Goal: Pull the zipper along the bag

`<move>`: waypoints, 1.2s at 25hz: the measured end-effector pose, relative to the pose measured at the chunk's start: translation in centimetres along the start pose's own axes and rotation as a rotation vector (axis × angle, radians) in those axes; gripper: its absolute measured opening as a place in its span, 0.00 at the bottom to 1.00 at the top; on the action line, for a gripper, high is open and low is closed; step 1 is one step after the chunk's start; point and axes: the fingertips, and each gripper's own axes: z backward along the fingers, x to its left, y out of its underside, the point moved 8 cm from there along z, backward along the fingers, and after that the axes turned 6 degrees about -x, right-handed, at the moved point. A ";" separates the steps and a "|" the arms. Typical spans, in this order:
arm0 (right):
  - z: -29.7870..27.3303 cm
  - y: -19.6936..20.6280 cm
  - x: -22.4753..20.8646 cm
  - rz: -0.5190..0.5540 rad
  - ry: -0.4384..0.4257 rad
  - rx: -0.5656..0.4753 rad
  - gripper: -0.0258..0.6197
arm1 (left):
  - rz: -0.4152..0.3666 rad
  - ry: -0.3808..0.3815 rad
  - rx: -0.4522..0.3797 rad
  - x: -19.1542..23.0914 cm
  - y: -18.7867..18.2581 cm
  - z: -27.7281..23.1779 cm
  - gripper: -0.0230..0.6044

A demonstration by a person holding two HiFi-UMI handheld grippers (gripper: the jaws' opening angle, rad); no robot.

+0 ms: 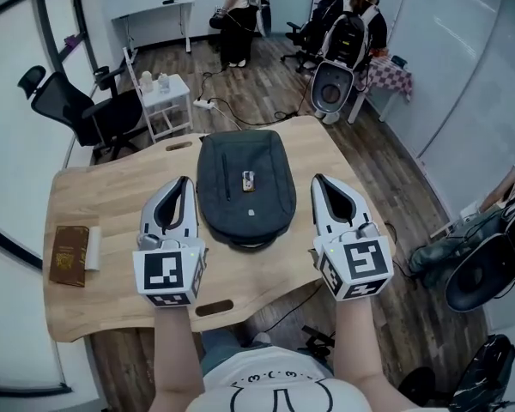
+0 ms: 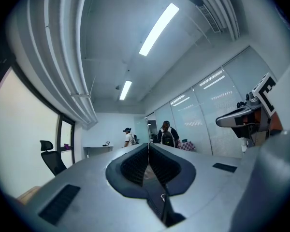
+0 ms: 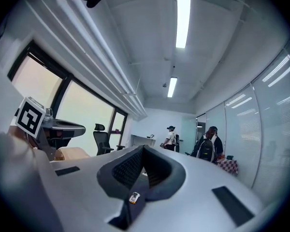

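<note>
Both pairs of jaws are pressed together with nothing between them. The left gripper [image 1: 185,182] and the right gripper [image 1: 318,179] hang over the wooden tabletop [image 1: 103,187], one on each side of the bag [image 1: 245,204], and neither touches it.

The dark, backpack-style bag lies flat in the middle of the tabletop, with its handle loop [image 1: 251,243] toward the person. It looks like soft, limp, fairly light fabric that would bunch up and drag after a tugged slider. So I judge that one gripper should pin the cloth just beside the zipper while the other pinches the pull itself.

A short dark zipper line [image 1: 226,177] runs down the front panel, but its pull is too small to make out. Near it sits a small orange-and-white tag [image 1: 248,180].

Only the head view shows the bag and tabletop. The left gripper view and right gripper view look level across the room at ceiling lights [image 2: 157,28] and distant people [image 3: 210,146]. They also show, close up, that the pads meet.
</note>
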 end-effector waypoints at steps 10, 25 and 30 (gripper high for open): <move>-0.1 -0.7 -0.3 -0.014 0.022 -0.036 0.12 | -0.022 0.001 -0.021 -0.6 -1.1 -0.3 0.07; -2.0 -1.6 0.1 -0.021 0.079 -0.029 0.12 | -0.032 0.088 -0.027 0.8 -1.6 -3.3 0.07; -1.9 -1.6 0.6 -0.027 0.089 -0.029 0.12 | -0.024 0.081 -0.029 1.6 -1.6 -2.7 0.07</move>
